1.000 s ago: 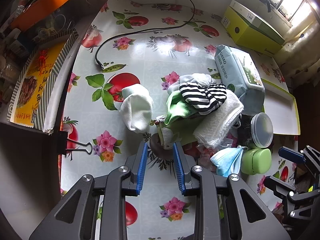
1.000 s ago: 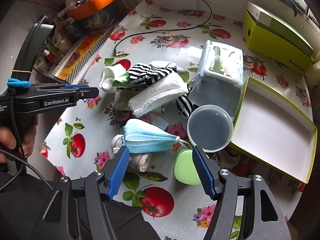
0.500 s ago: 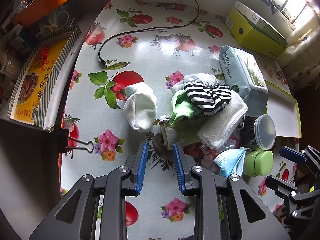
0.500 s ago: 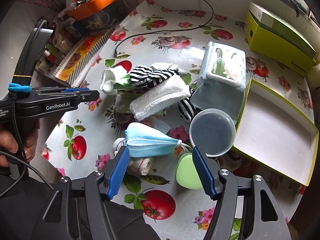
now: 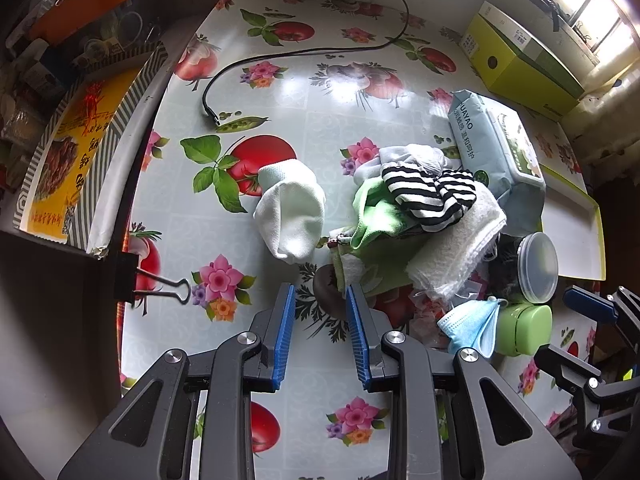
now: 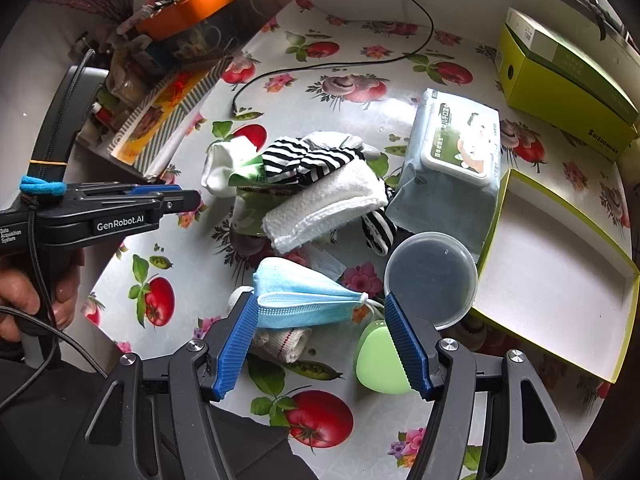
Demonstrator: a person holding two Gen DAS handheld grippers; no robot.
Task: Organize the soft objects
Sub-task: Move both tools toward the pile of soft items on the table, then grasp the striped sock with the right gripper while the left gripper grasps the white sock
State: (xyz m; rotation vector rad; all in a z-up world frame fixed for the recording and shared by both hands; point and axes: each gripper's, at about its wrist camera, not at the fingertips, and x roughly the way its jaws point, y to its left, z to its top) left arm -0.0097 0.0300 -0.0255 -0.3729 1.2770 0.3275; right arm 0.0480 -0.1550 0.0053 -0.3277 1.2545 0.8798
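Centrally, the pile of soft items rests on the fruit-print tablecloth [image 5: 280, 92]: a striped sock [image 5: 430, 194] tops a green cloth [image 5: 376, 216] and a folded white towel [image 5: 456, 244], touching the wipes pack [image 5: 496, 148] to the right. A white sock [image 5: 292, 212] lies apart, left of the pile. A blue face mask [image 6: 304, 296] lies near, beside a clear round lid [image 6: 432, 278] and a green case [image 6: 378, 360]. The left gripper [image 5: 320, 300] hangs released, empty, jaws narrowly parted near the pile. The right gripper [image 6: 318, 312] is spread wide, empty, over the mask. An open yellow-green box [image 6: 560, 272] sits right

Probably a home: fruit-print oilcloth table [image 5: 320, 92], cluttered shelf [image 6: 172, 40].
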